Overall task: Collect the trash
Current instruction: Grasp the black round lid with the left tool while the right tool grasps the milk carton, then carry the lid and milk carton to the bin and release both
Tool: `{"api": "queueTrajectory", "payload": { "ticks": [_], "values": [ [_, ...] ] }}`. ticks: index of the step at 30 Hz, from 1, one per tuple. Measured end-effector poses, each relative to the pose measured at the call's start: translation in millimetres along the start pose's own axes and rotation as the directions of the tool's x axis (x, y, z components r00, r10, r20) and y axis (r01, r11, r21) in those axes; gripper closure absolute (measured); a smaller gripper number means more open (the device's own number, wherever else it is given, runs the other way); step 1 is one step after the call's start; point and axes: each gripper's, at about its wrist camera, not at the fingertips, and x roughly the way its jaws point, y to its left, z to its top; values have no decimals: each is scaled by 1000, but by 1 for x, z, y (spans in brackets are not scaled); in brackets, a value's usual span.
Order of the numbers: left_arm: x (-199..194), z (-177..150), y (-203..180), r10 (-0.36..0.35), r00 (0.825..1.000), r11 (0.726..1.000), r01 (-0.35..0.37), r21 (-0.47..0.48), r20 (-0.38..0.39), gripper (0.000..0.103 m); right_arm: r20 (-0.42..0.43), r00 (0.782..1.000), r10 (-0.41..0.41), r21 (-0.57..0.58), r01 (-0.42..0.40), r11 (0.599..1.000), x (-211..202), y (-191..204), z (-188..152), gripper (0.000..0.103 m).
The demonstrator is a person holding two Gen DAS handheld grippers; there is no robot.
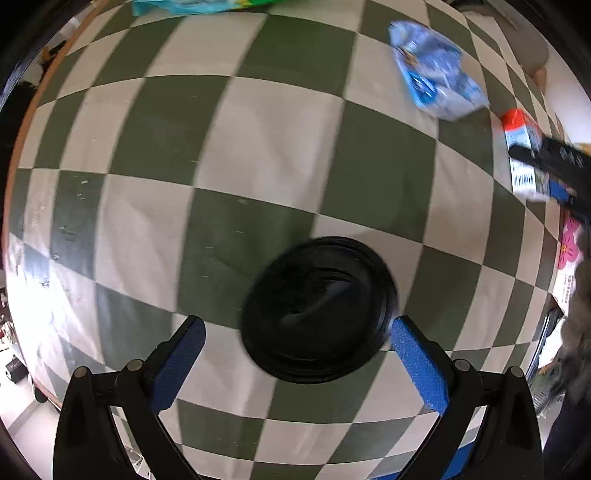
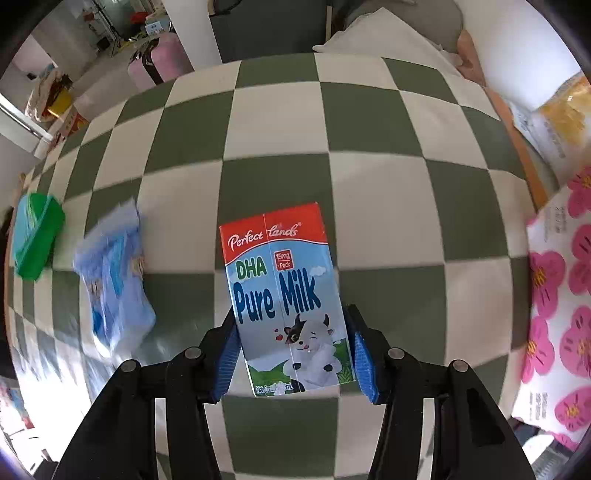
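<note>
A black round lid (image 1: 319, 308) lies on the green-and-white checked cloth (image 1: 258, 147), between the fingers of my left gripper (image 1: 295, 332), which is open around it without touching. My right gripper (image 2: 291, 332) is shut on a "Pure Milk" carton (image 2: 284, 291), its blue pads pressed against both sides near the carton's lower end. The carton and the right gripper also show in the left wrist view (image 1: 522, 155) at the far right. A crumpled blue plastic wrapper (image 1: 436, 70) lies on the cloth; it also shows in the right wrist view (image 2: 114, 280).
A green and blue packet (image 2: 35, 236) lies at the cloth's left edge. A white bag with pink flowers (image 2: 561, 306) sits at the right. A yellow packet (image 2: 557, 118) lies at the far right. A turquoise packet (image 1: 199, 5) is at the far edge.
</note>
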Motion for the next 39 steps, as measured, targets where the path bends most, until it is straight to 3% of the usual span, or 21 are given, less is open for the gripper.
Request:
{"api": "queueTrajectory", "payload": {
  "ticks": [6,11,13,16,21,26,33,39],
  "values": [
    [20,-3,-16,76,997,996,-74,48,-27,1,-88,995,39,63,-33,997,-16,-22,-72,48],
    [19,-7,-20,112,994,992,-112,52,6,1,-106,994,10,79,-1,997,-17,-32,-121,48],
    [16,-7,-22,112,994,993,-113,44,19,3,-100,995,2,87,7,996,-15,-33,-125,47],
    [6,-12,-21,109,992,993,-112,46,63,17,-108,994,10,119,3,993,-9,-35,-123,47],
    [-6,-19,-33,116,989,990,-123,73,93,19,-87,996,-15,88,23,996,-12,-40,-136,49],
    [-32,-37,-33,104,985,990,-116,85,136,19,-53,998,-24,40,26,999,-20,-15,-143,50],
    [-94,-66,-24,73,960,984,-113,135,270,19,21,999,41,23,-41,999,-59,4,-183,50],
    [-132,-128,24,-21,920,981,-55,184,391,19,117,988,97,10,-99,995,-122,41,-248,50]
  ]
}}
